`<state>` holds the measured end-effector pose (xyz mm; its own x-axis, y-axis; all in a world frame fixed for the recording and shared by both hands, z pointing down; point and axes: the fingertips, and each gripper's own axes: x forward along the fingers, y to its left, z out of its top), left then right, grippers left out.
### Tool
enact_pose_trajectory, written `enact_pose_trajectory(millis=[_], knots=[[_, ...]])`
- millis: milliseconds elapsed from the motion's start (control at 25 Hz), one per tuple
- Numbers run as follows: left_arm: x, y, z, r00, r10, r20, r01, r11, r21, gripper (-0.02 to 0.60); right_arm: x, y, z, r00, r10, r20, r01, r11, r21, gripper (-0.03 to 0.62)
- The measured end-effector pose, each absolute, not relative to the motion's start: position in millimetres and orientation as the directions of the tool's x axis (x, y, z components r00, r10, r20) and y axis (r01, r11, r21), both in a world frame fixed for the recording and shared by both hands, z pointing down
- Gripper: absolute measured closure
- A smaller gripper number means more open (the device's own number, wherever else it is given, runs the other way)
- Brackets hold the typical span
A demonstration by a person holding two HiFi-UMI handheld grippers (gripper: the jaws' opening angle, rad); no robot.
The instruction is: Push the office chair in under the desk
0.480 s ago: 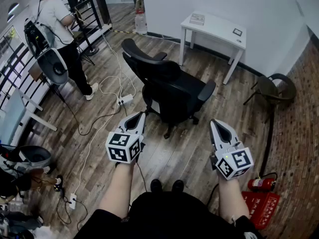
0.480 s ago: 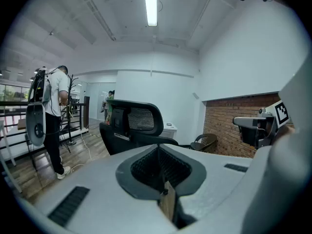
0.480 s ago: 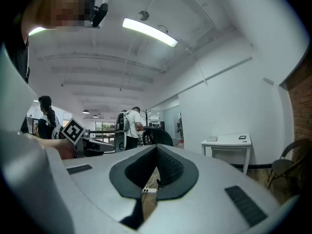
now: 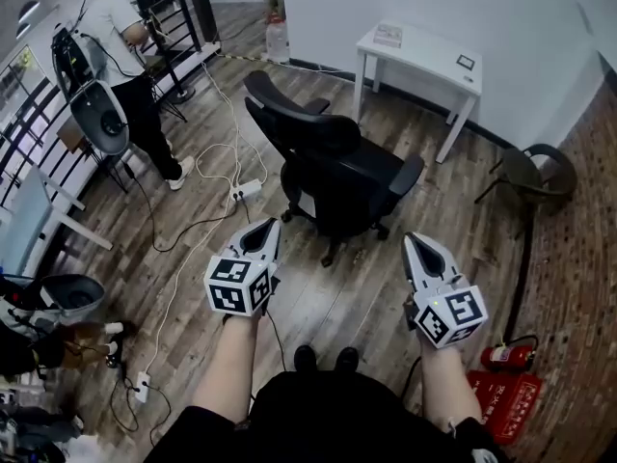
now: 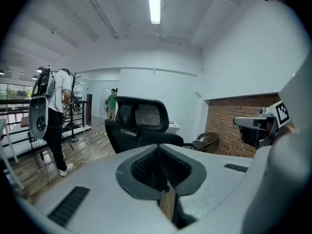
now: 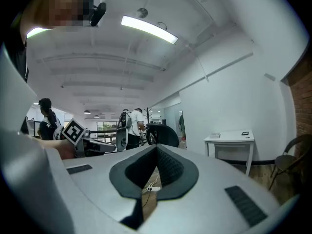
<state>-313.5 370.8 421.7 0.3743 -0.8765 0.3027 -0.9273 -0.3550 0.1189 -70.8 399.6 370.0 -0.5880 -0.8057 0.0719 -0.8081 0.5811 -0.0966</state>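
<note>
Head view: the chair (image 4: 337, 167) stands mid-floor, well apart from the desk (image 4: 424, 51) at the wall, so I hold my left gripper (image 4: 262, 230) and right gripper (image 4: 420, 247) out toward it, not yet touching.

Left gripper view: jaws together, empty, aimed at the backrest.

Right gripper view: jaws together too, empty. I judge a push needs blunt tips, not a grip.
</note>
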Motion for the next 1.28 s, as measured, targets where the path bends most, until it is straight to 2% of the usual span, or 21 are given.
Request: enact_pose_trajectory(millis=[280,800,880,1000,1280], knots=[[-343.4,371.3,428.7,0.377,-0.873,0.31,-0.926,-0.353,0.131,0.566,-111.3,402.2,379.2,-0.613,-0.786,0.084,-0.79,0.604,-0.108,0.591],[-392.8,331.6,446.4,0.4,-0.857,0.325,-0.917,-0.376,0.137,0.566,-161.4,377.3,423.1,-0.56,-0.813,0.159,-0.824,0.527,-0.209,0.586],[-399.2,317.4,449.0,0.396,-0.857,0.331,-0.918,-0.37,0.143,0.566,-165.1,364.2,428.2,-0.556,-0.814,0.168,-0.826,0.519,-0.22,0.573],[-404.3,287.9,450.9,0.398,-0.854,0.335,-0.918,-0.369,0.149,0.565,-169.6,335.7,435.8,-0.551,-0.814,0.182,-0.829,0.511,-0.227,0.5],[-414.2,201.7,456.8,0.388,-0.852,0.352,-0.922,-0.358,0.149,0.565,-176.0,255.2,453.9,-0.517,-0.828,0.217,-0.846,0.456,-0.277,0.485]])
